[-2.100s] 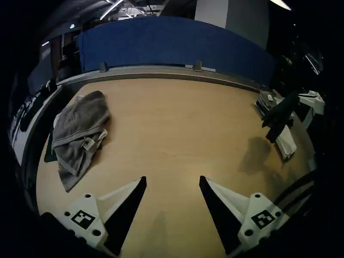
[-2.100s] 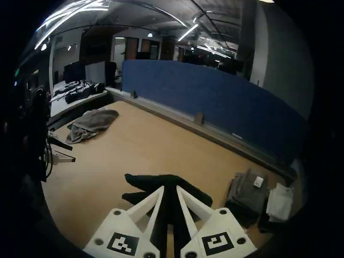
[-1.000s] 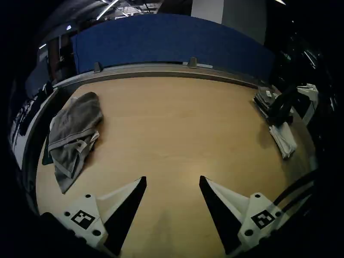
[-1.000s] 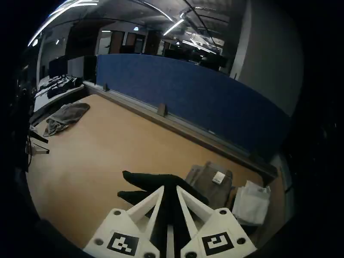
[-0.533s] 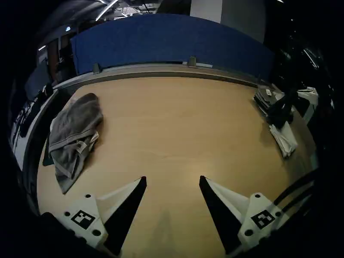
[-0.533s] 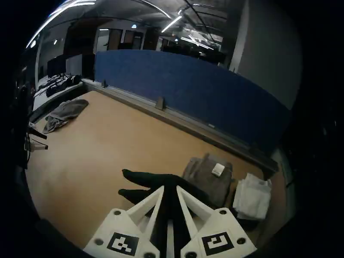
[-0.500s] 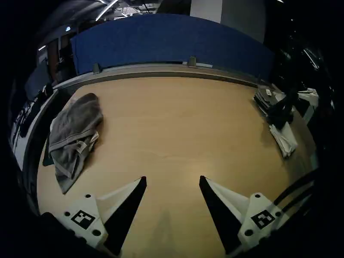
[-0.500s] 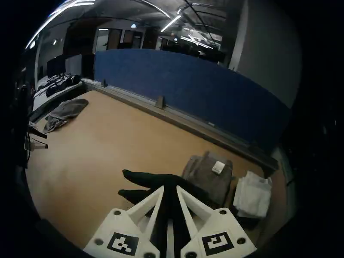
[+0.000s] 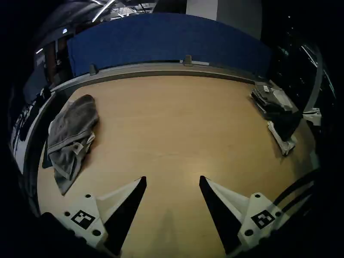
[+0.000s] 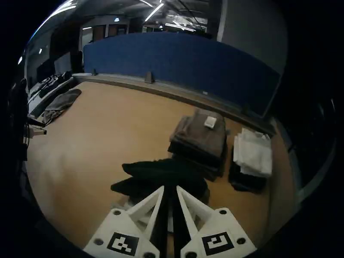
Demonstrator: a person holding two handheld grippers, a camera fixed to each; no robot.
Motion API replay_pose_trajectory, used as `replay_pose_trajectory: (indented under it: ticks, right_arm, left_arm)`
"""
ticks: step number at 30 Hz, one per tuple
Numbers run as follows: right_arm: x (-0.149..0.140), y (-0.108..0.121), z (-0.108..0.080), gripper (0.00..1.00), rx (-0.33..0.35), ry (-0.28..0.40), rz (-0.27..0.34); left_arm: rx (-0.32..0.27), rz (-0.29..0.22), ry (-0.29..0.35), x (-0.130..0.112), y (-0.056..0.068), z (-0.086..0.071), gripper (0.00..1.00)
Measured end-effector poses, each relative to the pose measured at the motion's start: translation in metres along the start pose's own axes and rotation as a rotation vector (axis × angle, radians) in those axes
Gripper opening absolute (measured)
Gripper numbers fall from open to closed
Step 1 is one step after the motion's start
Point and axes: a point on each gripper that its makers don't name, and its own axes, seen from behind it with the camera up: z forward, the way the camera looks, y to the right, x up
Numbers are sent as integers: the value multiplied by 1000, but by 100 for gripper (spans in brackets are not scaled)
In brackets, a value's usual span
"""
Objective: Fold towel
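1. Right gripper (image 10: 170, 189): the 2 fingers are pressed together and pinch the near edge of a black cloth towel (image 10: 161, 174).
2. The black cloth towel bunches up directly in front of the fingertips. Whether it rests on the light wooden bench (image 10: 107, 129) cannot be determined.
3. Left gripper (image 9: 172, 178): the 2 fingers are spread wide apart, and the bare bench surface shows between them.
4. Location of the black cloth towel: in the right gripper view it sits toward the right end of the bench, just in front of a stack of folded grey-brown towels (image 10: 200, 139).
5. The stack of folded grey-brown towels carries a small white label (image 10: 210, 121) on its top layer.
6. A folded white towel (image 10: 253, 152) lies just to the right of that stack, on top of a dark folded item (image 10: 243, 180).
7. A crumpled grey towel (image 9: 71, 135) lies unfolded at the left end of the bench, well apart from both stacks. In the left gripper view it is ahead of the left gripper and to its left, close to the bench edge.
8. A blue fabric partition (image 9: 172, 41) stands upright along the far edge of the bench, behind all the towels.
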Motion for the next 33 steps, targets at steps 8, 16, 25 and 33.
replay_pose_trajectory:
  ticks: [8,16,25,33]
  right_arm:
    - [-60,14,-6,4,-43,-68,78]
    - [-111,27,0,4,-98,-132,169]
    - [-140,28,16,5,-130,-151,257]
    - [-140,34,18,5,-152,-145,269]
  left_arm:
    - [-1,8,-2,1,6,-3,91]
    - [3,16,-2,1,8,-8,91]
    - [6,22,-2,1,11,-12,91]
    - [10,24,0,4,9,-13,91]
